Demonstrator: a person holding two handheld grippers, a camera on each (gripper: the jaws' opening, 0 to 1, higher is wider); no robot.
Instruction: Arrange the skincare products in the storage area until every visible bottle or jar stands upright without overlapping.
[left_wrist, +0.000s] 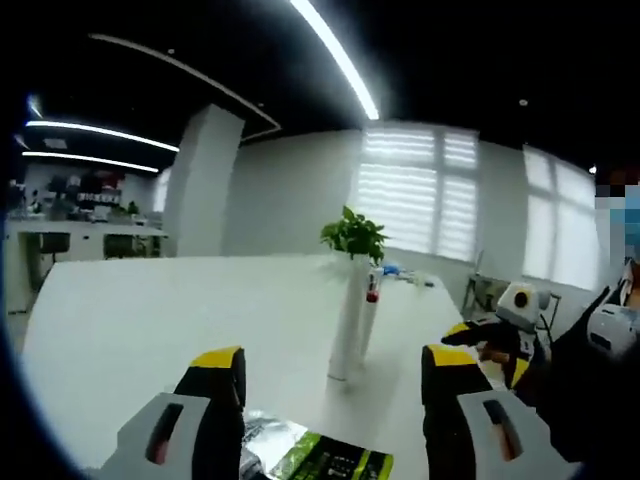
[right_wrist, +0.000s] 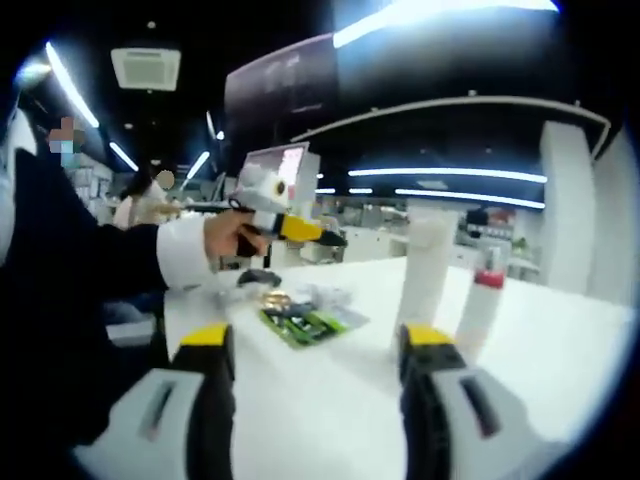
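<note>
Bottles stand upright on the white table (left_wrist: 150, 330): a tall white bottle (left_wrist: 349, 320) and, just beside it and touching or nearly so, a slimmer bottle with a red cap (left_wrist: 371, 300). In the left gripper view they rise ahead of the left gripper (left_wrist: 330, 365), between its two jaws and a little toward the right one. The jaws stand wide apart with nothing between them. Just in front of the left jaw, at the near edge of the view, lies a flat green packet (left_wrist: 335, 460) next to some crinkled clear wrap (left_wrist: 265, 435). A leafy green plant (left_wrist: 353, 235) shows behind the top of the tall bottle. The right gripper (left_wrist: 490, 350) enters from the right, yellow-tipped; whether it grips anything cannot be told from there.

In the right gripper view the right gripper (right_wrist: 315, 350) is also spread wide and empty. The tall white bottle (right_wrist: 425, 275) and the red-capped bottle (right_wrist: 480, 300) stand just beyond its right jaw. The green packet (right_wrist: 300, 322) lies on the table (right_wrist: 320, 420) ahead, between the jaws. Farther off to the left, a hand (right_wrist: 228, 235) in a dark sleeve with a white cuff holds the left gripper (right_wrist: 315, 232) above the table.
</note>
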